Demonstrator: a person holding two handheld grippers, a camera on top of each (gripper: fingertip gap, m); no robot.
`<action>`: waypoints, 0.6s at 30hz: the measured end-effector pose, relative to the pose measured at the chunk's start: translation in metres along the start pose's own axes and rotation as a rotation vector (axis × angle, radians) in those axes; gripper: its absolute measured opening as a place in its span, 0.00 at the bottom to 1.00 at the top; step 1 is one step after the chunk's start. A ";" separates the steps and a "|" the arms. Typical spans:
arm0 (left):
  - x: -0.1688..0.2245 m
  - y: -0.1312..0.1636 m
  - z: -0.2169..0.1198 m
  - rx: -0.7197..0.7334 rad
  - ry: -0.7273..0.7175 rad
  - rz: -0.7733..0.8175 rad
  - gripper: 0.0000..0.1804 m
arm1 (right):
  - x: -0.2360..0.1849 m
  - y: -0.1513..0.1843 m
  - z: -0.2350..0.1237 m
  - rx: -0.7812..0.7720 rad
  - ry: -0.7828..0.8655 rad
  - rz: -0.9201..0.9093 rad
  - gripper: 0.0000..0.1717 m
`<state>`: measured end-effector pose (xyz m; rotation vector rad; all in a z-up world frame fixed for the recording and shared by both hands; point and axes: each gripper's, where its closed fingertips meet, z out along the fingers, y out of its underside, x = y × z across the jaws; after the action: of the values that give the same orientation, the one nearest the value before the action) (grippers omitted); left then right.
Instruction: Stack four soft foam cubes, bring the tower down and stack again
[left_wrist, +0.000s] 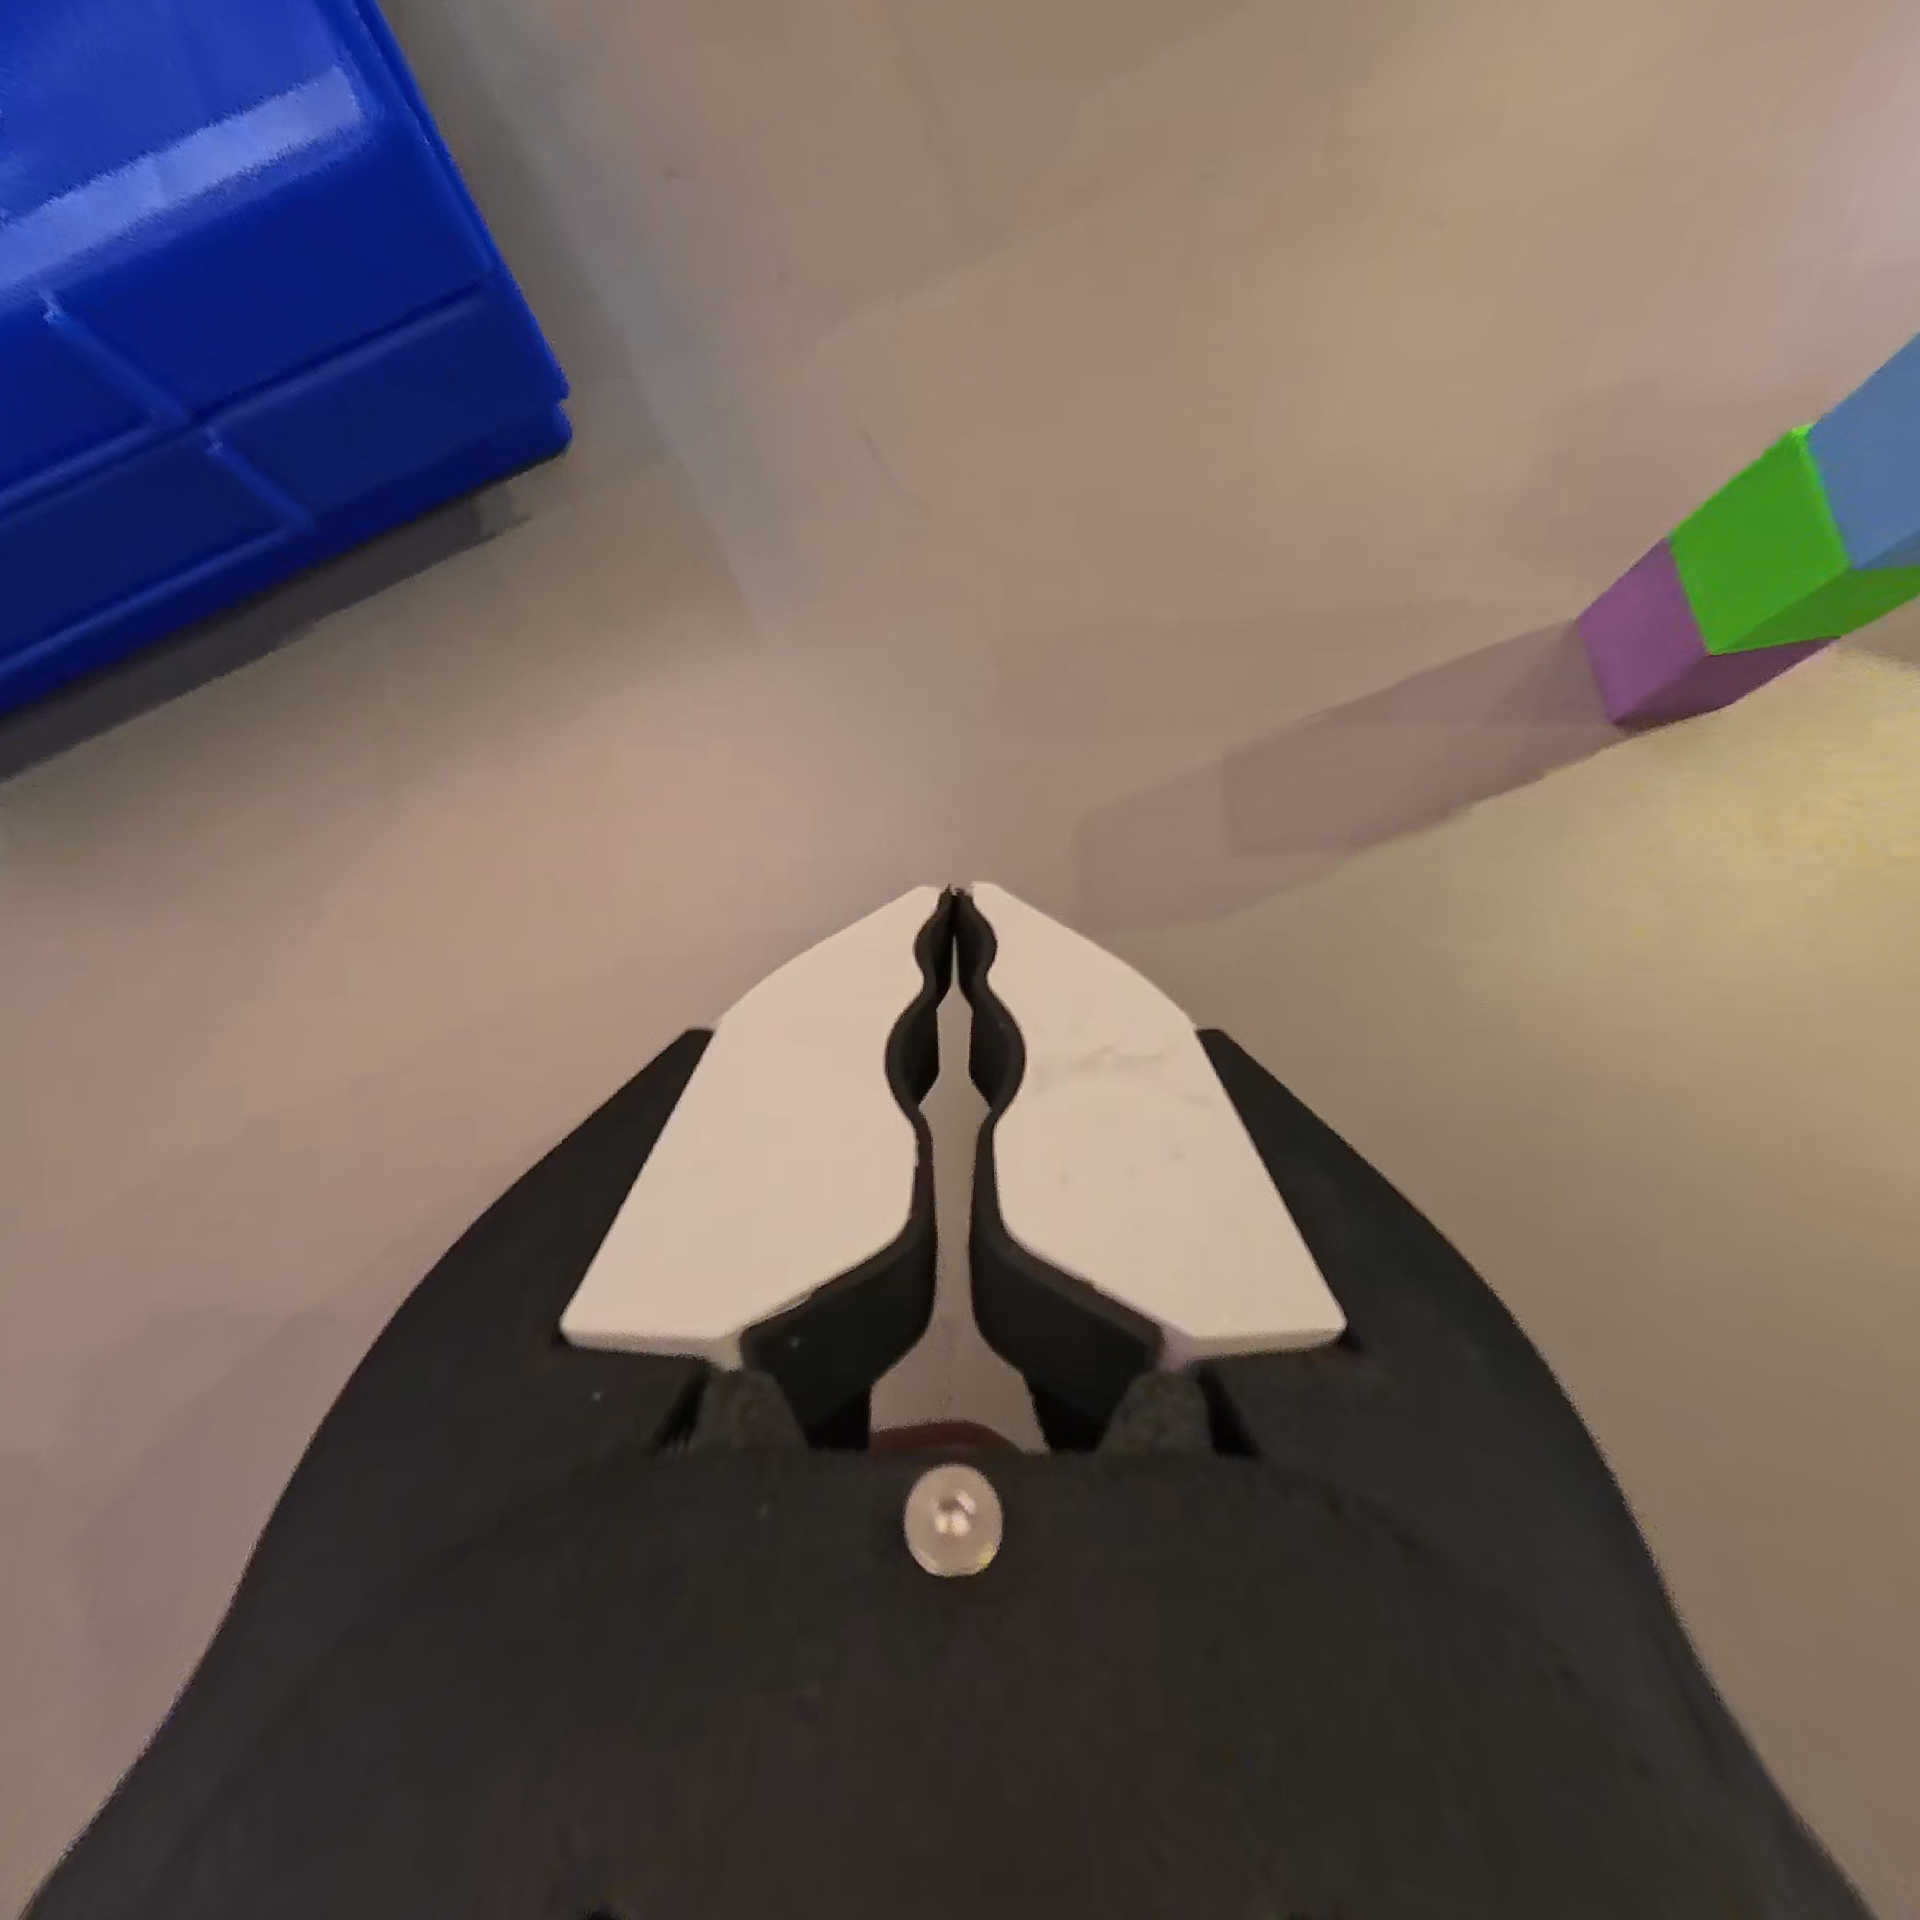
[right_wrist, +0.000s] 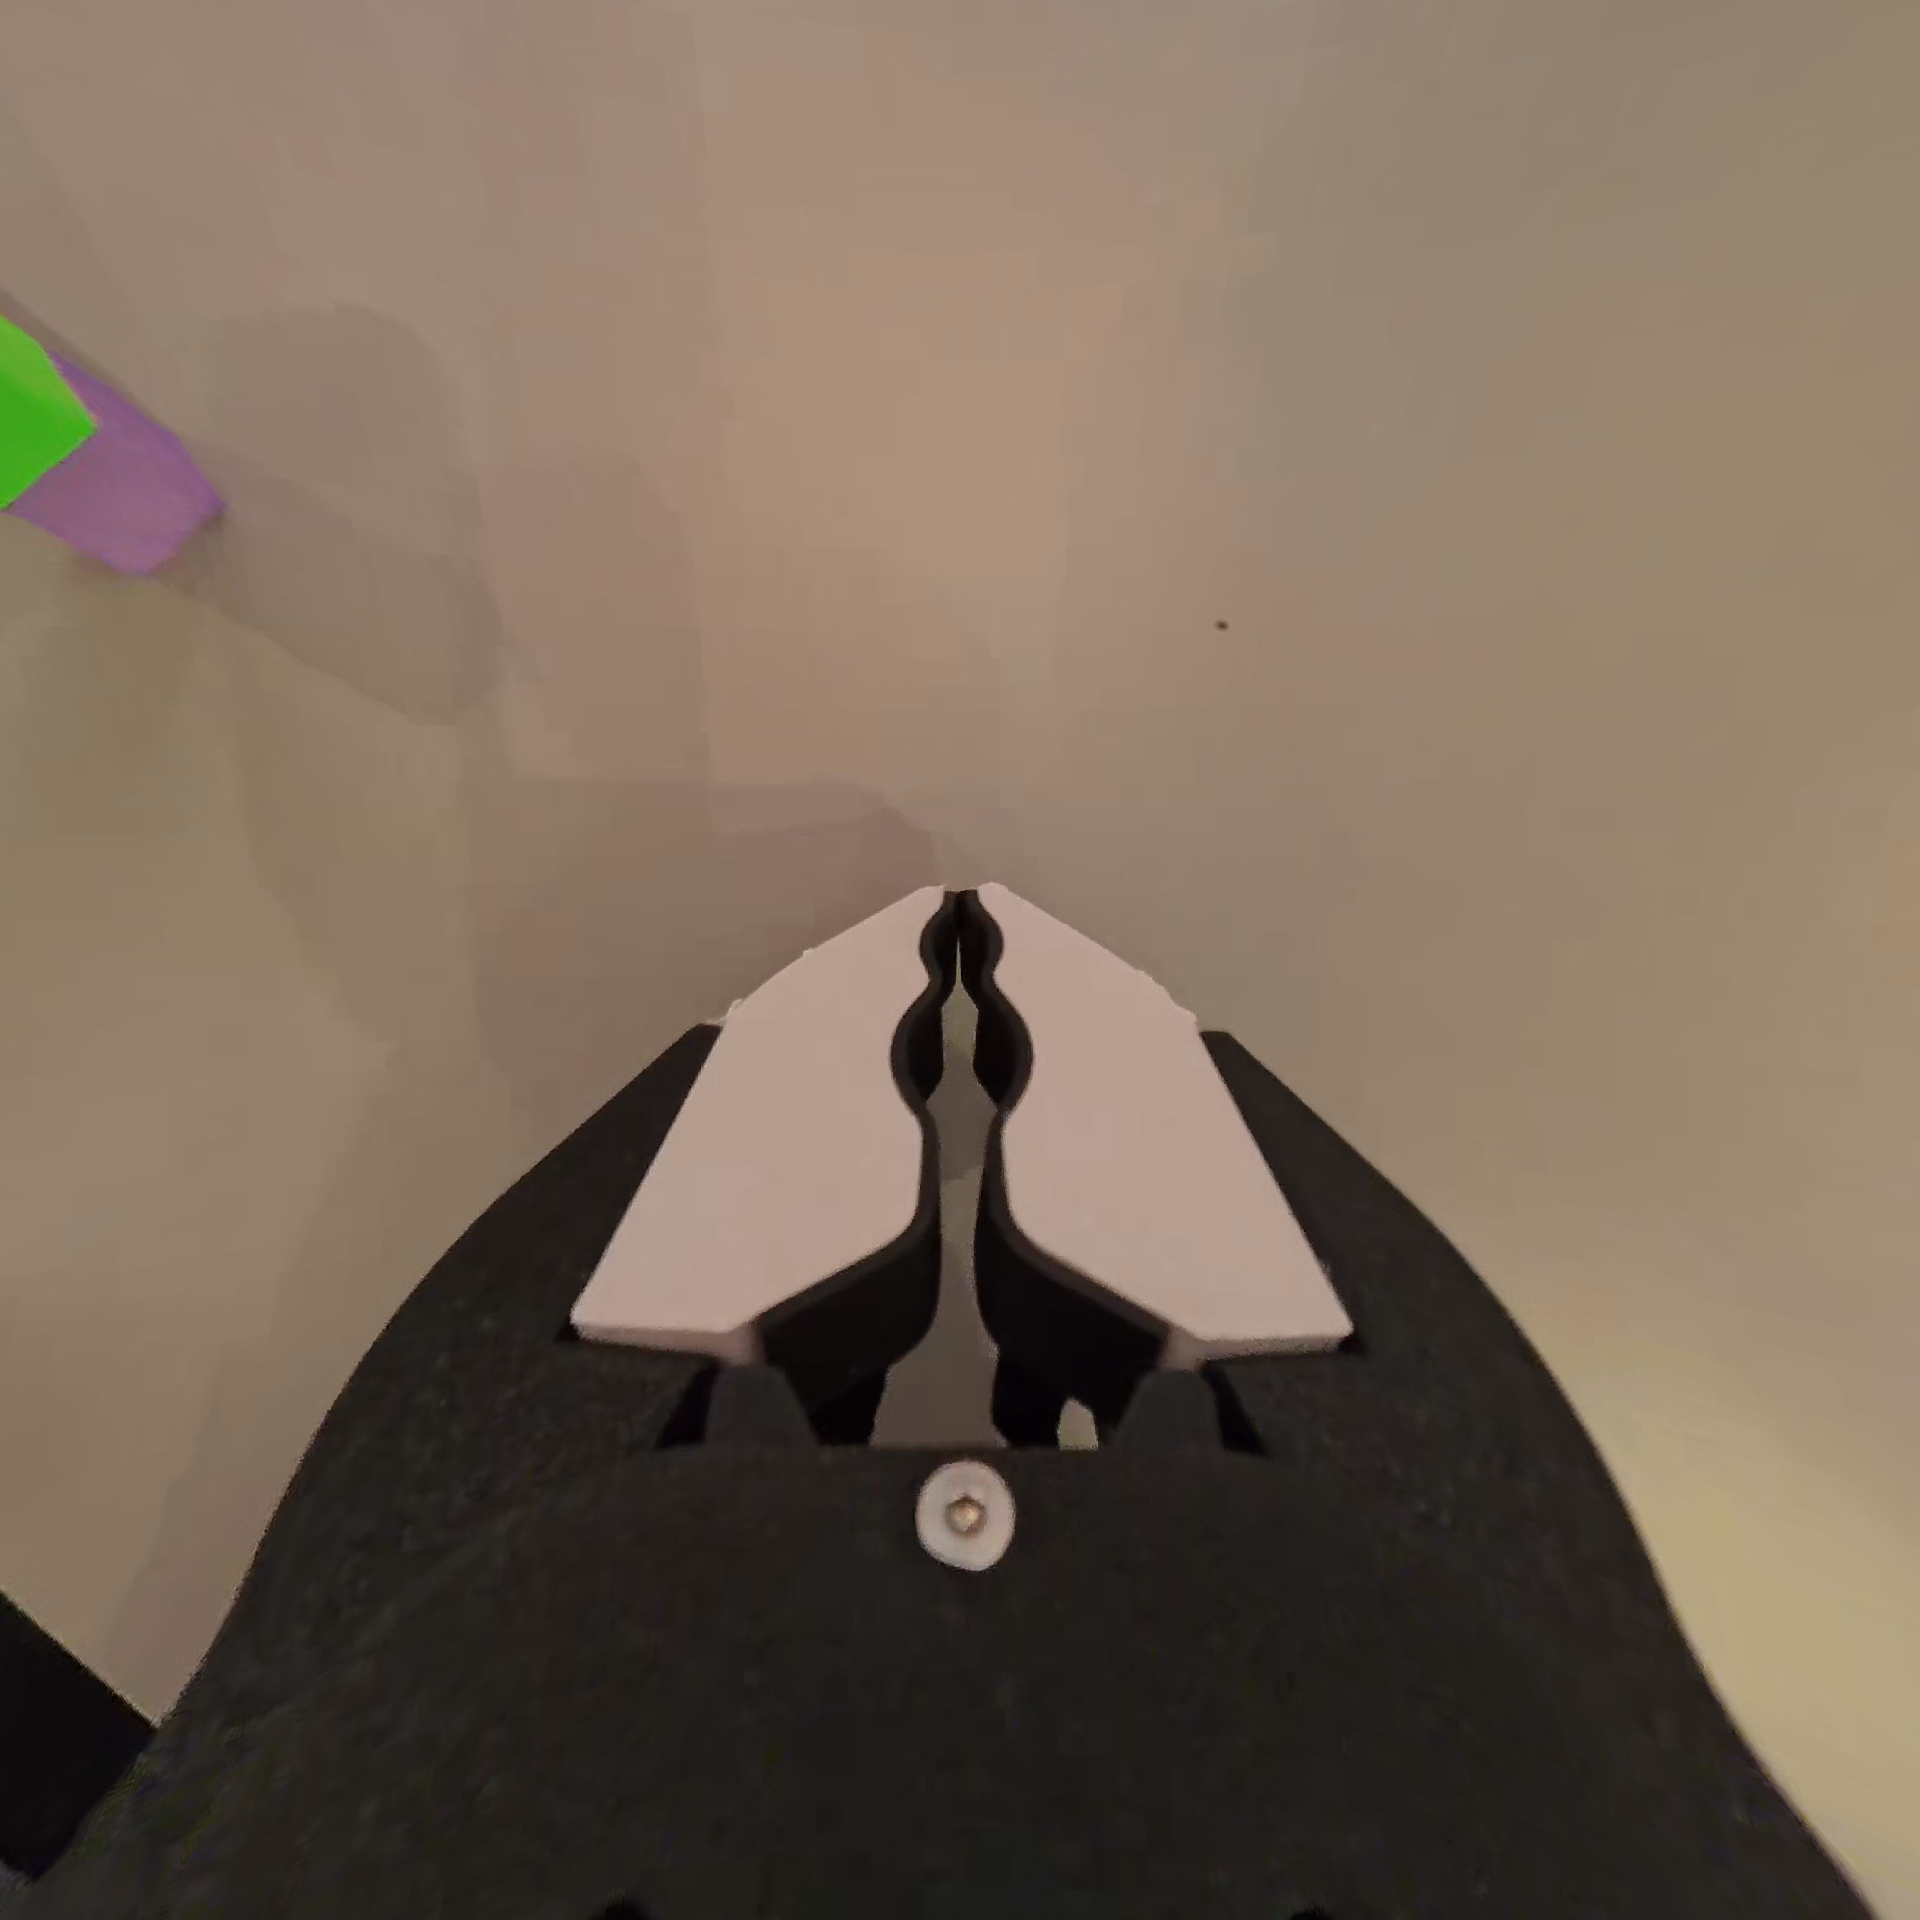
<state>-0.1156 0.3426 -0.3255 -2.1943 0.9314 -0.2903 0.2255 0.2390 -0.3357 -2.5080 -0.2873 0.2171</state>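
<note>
In the left wrist view a tower of foam cubes stands at the right edge: a purple cube (left_wrist: 1652, 649) at the bottom, a green cube (left_wrist: 1756, 540) on it, a light blue cube (left_wrist: 1870, 468) above, cut off by the frame. My left gripper (left_wrist: 953, 894) is shut with nothing between its pads, above the bare table, well left of the tower. In the right wrist view the purple cube (right_wrist: 135, 488) and green cube (right_wrist: 31, 416) show at the left edge. My right gripper (right_wrist: 958, 894) is shut with nothing in it, right of the tower.
A blue plastic bin (left_wrist: 208, 343) lies at the upper left in the left wrist view. The table (left_wrist: 1039, 416) is a pale beige surface. A black part (right_wrist: 52, 1745) shows at the lower left of the right wrist view. Some 35 cm of space lies between my two pairs of fingers. From my left tips it is roughly 15 cm to the purple cube (left_wrist: 1652, 649); from my right, 20 cm.
</note>
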 end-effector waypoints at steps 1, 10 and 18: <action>0.002 0.002 0.000 -0.004 0.004 0.008 0.00 | 0.005 0.004 0.000 -0.006 0.024 0.003 0.00; -0.010 0.003 0.003 -0.035 -0.033 -0.017 0.00 | 0.036 0.032 -0.010 -0.046 0.131 0.043 0.00; -0.020 0.005 0.005 -0.056 -0.022 -0.068 0.00 | 0.045 0.036 -0.013 -0.046 0.146 0.063 0.00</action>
<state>-0.1302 0.3565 -0.3314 -2.2788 0.8634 -0.2742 0.2774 0.2146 -0.3506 -2.5651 -0.1556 0.0521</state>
